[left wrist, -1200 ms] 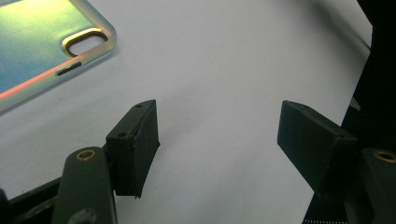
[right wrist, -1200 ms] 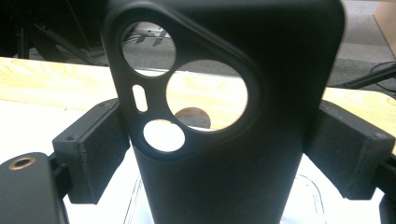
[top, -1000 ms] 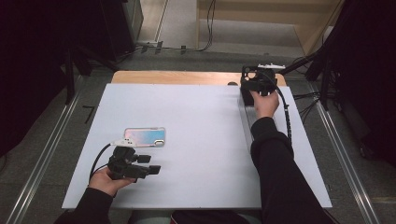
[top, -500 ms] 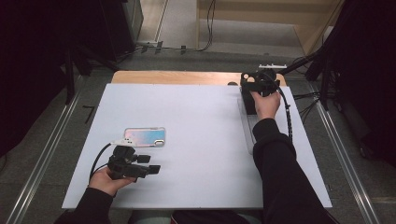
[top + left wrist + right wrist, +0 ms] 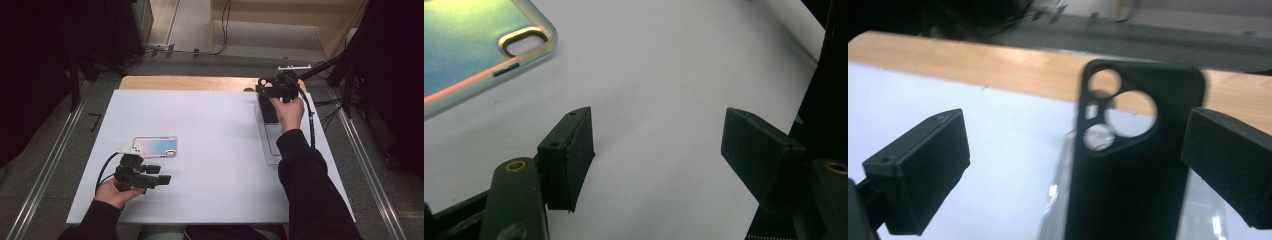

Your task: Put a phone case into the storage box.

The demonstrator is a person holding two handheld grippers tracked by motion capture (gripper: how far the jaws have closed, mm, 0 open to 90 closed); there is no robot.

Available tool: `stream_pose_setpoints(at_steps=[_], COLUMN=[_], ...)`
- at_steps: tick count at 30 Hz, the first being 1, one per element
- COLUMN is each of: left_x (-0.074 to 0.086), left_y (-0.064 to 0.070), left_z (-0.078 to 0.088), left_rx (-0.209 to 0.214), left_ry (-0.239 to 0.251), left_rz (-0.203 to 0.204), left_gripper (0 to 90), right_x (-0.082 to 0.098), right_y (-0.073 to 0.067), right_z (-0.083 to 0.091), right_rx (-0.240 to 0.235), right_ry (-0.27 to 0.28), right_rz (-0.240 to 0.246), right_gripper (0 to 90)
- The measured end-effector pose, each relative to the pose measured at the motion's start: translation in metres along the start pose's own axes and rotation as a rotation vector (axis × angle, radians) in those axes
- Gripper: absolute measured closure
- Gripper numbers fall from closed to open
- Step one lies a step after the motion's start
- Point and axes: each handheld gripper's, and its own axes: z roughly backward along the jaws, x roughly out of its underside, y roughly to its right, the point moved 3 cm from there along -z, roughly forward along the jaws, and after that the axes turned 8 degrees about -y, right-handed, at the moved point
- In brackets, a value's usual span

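A black phone case (image 5: 1133,190) with round camera cut-outs lies at the table's far right on a clear plastic tray (image 5: 272,147). In the high view the black case (image 5: 267,109) sits just under my right gripper (image 5: 272,91). My right gripper (image 5: 1075,127) hovers above it and its jaws have just been opening. They now stand wide on either side of the case, and the pads touch nothing. An iridescent phone case (image 5: 155,146) lies flat at the near left. My left gripper (image 5: 162,176) rests just in front of it, open and empty. The left gripper (image 5: 658,120) has that case (image 5: 469,45) at its upper left.
The white table top (image 5: 215,150) ends in a wooden strip (image 5: 190,82) along the far edge. Cables (image 5: 220,30) run across the floor beyond it. A metal rail (image 5: 372,180) lines the right side. A dark sleeve (image 5: 305,185) covers the right front of the table.
The right gripper has lifted slightly above the black case, which stays on the tray. The left hand and the iridescent case have not moved.
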Motion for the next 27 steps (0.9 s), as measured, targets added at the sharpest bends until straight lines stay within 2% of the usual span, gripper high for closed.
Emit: stream_pose_setpoints(at_steps=[7, 11, 15, 23, 27], left_x=[-0.002, -0.004, -0.005, -0.010, -0.012], left_y=[-0.003, -0.005, -0.007, -0.012, -0.013], left_z=[0.002, 0.004, 0.007, 0.007, 0.007], left_rx=[0.010, 0.018, 0.023, 0.031, 0.029], left_ry=[0.004, 0.006, 0.009, 0.009, 0.007], left_rz=[0.012, 0.005, 0.000, 0.005, 0.003], left_gripper=[29.5, 29.5, 29.5, 29.5, 29.5], right_x=[0.011, 0.020, 0.029, 0.048, 0.059], right_y=[-0.021, -0.031, -0.040, -0.056, -0.065], right_z=[0.010, 0.015, 0.023, 0.038, 0.045], right_rx=[-0.116, -0.189, -0.242, -0.319, -0.341], right_ry=[-0.054, -0.079, -0.089, -0.096, -0.108], right_rz=[0.076, 0.097, 0.121, 0.165, 0.198], right_gripper=[0.0, 0.0, 0.0, 0.0, 0.0])
